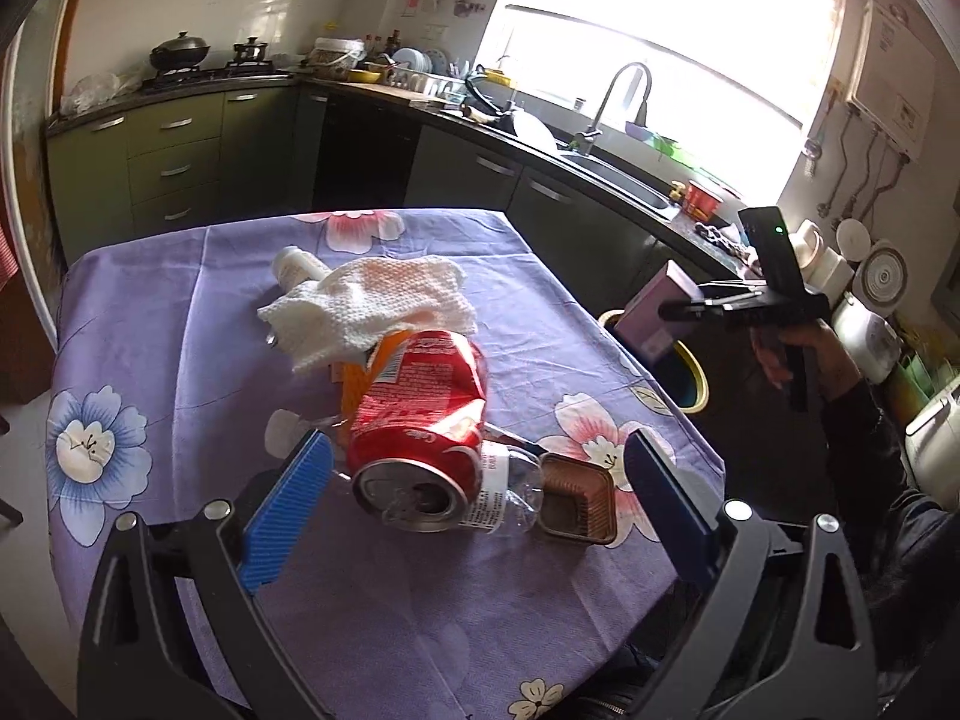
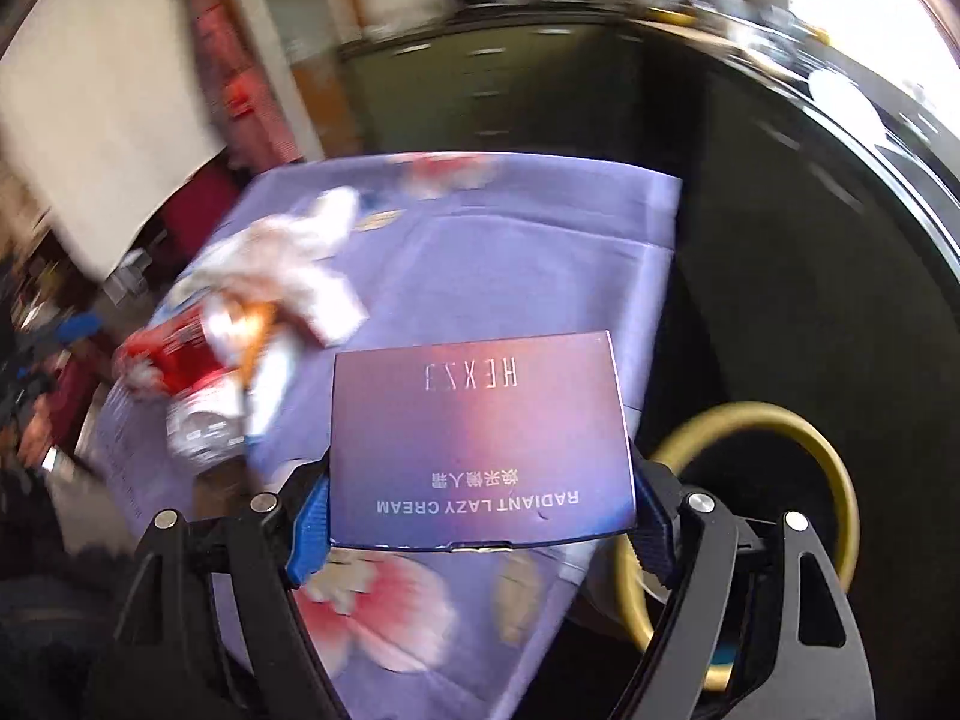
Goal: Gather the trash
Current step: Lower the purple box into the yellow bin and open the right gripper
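Right wrist view: the right gripper (image 2: 480, 510) fingers clamp the purple box (image 2: 480, 438), bin (image 2: 840, 480) at three o'clock, presumably for dropping; left gripper (image 1: 474, 498) fingers spread around the crushed can (image 1: 420, 420).

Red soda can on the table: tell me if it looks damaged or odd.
The red soda can is crushed: its side is dented and creased, and it lies on its side on the purple floral tablecloth, opened top facing the camera. It sits amid other litter, a white paper towel behind it and a clear plastic bottle beside it.
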Demonstrator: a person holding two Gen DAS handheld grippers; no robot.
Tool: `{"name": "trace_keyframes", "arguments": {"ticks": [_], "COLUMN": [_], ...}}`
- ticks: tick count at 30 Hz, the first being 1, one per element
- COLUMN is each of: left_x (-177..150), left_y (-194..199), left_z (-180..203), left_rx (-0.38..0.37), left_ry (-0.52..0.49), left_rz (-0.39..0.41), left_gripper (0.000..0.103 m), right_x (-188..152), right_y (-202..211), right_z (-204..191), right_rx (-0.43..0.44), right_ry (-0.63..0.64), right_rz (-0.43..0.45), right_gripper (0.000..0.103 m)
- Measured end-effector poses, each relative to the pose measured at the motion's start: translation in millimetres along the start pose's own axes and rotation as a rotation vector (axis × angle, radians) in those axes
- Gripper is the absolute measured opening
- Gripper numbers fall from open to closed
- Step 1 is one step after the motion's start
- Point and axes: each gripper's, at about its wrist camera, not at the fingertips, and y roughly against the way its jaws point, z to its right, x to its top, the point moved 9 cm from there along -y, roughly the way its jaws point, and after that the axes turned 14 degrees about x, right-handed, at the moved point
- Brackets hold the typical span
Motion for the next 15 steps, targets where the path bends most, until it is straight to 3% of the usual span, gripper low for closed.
{"name": "trace_keyframes", "arguments": {"ticks": [5,10,15], "left_x": [2,1,1], "left_y": [-7,-15,-18], "left_z": [10,14,15], "left_rx": [-0.021,-0.027,-0.023], "left_ry": [-0.017,-0.026,-0.030], "left_rz": [-0.015,-0.040,-0.058], "left_gripper": [0.093,0.093,0.093], "right_x": [-35,-64,-64], "right_y": [19,-5,-8], "right_z": [97,160,176], "right_rx": [-0.215,-0.277,-0.269], "right_ry": [-0.217,-0.362,-0.417], "right_rz": [-0.008,-0.056,-0.003], "right_gripper": [0.078,0.079,0.083]}}
